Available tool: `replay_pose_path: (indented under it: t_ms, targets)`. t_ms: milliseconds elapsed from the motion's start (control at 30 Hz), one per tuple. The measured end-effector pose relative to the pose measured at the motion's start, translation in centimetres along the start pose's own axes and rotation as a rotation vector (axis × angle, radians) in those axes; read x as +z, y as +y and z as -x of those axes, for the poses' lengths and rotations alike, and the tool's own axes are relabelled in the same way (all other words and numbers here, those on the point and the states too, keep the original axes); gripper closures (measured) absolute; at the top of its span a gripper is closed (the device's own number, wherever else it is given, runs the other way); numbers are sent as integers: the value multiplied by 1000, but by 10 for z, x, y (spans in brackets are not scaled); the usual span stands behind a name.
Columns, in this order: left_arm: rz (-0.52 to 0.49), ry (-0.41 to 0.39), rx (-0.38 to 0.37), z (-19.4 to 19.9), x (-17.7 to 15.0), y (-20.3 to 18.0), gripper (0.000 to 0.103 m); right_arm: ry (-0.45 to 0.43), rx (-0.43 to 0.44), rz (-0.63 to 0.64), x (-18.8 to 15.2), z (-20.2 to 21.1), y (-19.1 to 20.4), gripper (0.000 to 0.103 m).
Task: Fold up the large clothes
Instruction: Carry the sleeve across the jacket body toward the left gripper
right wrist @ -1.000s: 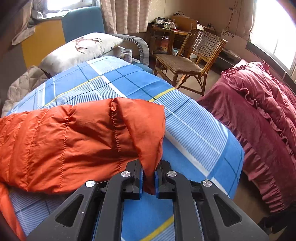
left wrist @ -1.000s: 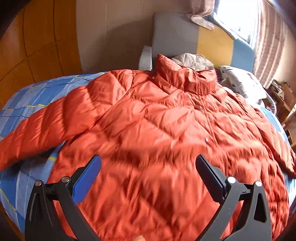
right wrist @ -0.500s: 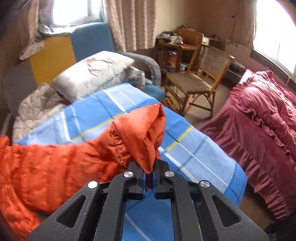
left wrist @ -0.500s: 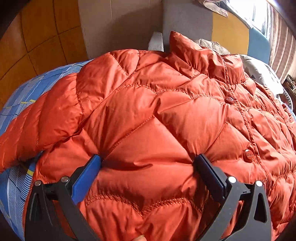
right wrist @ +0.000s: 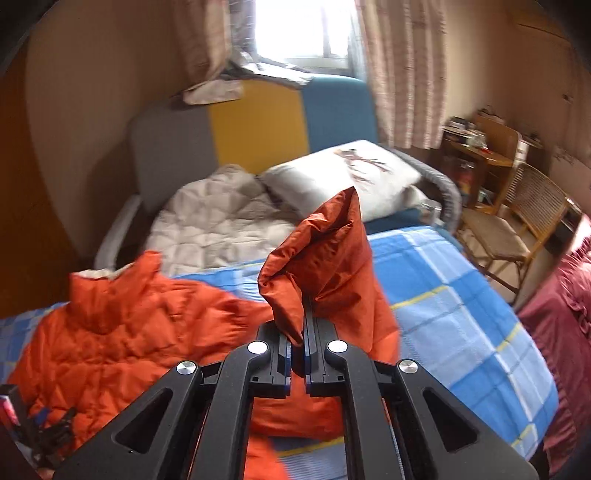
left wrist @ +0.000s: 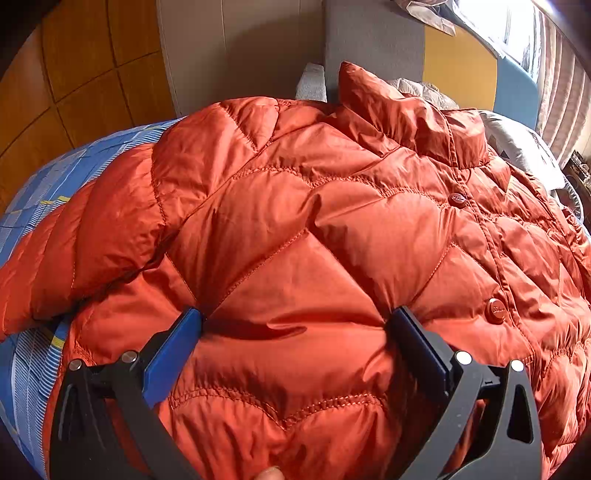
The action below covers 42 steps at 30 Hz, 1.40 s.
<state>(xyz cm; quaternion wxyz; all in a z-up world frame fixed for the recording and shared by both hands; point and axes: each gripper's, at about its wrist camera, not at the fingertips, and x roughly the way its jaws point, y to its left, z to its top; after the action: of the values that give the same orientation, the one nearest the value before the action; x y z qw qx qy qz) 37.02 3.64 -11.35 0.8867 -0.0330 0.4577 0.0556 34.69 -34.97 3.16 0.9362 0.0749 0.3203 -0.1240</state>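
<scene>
Sleeve cuff (right wrist: 325, 258) in the right tongs (right wrist: 297, 354) now higher, over the jacket (right wrist: 122, 332); left tongs (left wrist: 295, 325) closer.

A blue plaid bedsheet (right wrist: 461, 295) with yellow and white lines covers the bed. At its head stands a headboard (right wrist: 258, 125) in grey, yellow and blue panels, with a white pillow (right wrist: 343, 173) beside a pale quilted blanket (right wrist: 214, 229). A wooden cane chair (right wrist: 513, 229) stands near a cluttered wooden desk (right wrist: 476, 147). A maroon ruffled bedspread (right wrist: 557, 325) lies at the right edge. Curtains (right wrist: 402, 66) flank a bright window (right wrist: 303, 29).
</scene>
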Motion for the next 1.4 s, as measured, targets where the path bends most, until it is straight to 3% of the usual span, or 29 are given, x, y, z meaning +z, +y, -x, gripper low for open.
replay_pose_path:
  t_ms: [500,700,900,1400]
  targets:
    - [14,-7,-17,6,-7,10,2,107,356,197,-24,-25,210,99]
    - [23,-11,-27,8,-8,13,2,199,448,268,-48,-44,266,99]
    - [24,-12,-27,9,-9,12,2,303,538,300,-76,-61,285,99]
    - [26,-14,-23,10,-9,12,2,329,609,240,-83,-63,271,92]
